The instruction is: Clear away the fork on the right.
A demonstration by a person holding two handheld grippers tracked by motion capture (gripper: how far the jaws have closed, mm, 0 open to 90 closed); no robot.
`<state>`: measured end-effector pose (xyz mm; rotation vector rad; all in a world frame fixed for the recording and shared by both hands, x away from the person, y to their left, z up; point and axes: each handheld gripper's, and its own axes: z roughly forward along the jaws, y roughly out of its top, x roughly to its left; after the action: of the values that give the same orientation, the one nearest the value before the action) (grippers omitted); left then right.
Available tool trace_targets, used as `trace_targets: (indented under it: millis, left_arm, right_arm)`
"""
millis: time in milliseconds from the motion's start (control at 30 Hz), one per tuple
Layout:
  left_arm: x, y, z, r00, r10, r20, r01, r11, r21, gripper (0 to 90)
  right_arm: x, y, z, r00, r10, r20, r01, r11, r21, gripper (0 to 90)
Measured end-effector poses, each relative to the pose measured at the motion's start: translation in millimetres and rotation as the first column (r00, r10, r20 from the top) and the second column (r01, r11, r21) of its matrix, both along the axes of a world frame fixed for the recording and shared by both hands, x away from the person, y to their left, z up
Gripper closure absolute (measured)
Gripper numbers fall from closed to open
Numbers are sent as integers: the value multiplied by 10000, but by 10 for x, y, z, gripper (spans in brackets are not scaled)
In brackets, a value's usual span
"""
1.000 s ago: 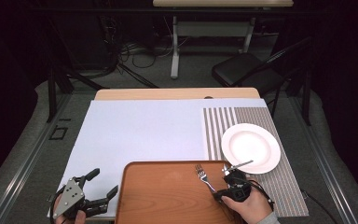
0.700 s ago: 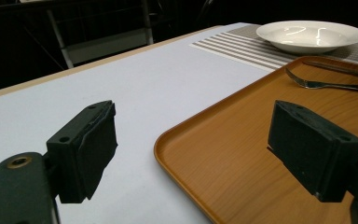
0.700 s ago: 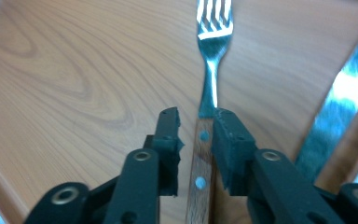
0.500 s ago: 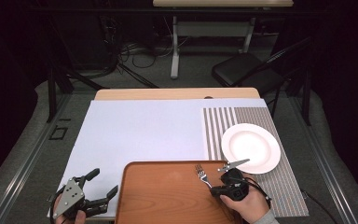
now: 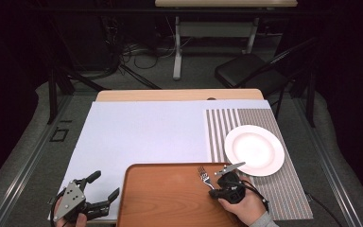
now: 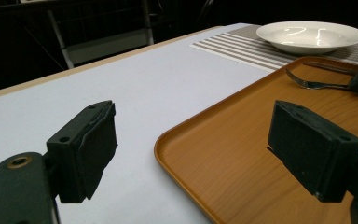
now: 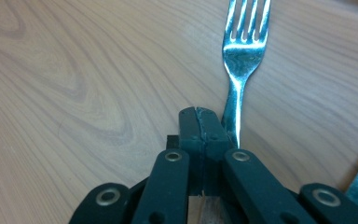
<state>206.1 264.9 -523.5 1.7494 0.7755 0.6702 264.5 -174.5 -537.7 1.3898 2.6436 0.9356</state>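
A silver fork lies on the wooden tray near its far right corner, tines pointing away from me. My right gripper is low over the tray at the fork's handle; its jaws have just been closing and now stand shut. In the right gripper view the pads meet with nothing visible between them, and the handle runs along the outside of the right pad. My left gripper stands open and empty at the tray's left edge.
A white plate rests on a striped placemat right of the tray. A thin silver piece lies between plate and tray. A pale mat covers the table. A chair stands beyond the far edge.
The right gripper's jaws have closed at the fork's handle, and the hand shifted slightly. The left gripper has stayed where it was.
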Motion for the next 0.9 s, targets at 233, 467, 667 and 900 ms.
trace_targets:
  millis: [233,467,667,900]
  left_arm:
    - [-1,-3,1,10000,-22,-10,22,10000,12,152]
    - [-1,-1,2,10000,-5,10,5,10000,12,152]
    - [1,-9,-3,10000,1,4,-1,10000,10,152]
    - [5,-6,-6,10000,52,-61,-53,10000,-65,152]
  right_arm:
    - [30,-76,14,9992,-351,-184,349,9993,-94,900]
    - [48,-181,-6,9958,-885,-217,883,9961,-84,900]
    - [37,-263,2,9930,-1150,-261,1148,9933,-93,900]
    - [36,-311,10,9919,-1193,-438,1182,9926,-269,900]
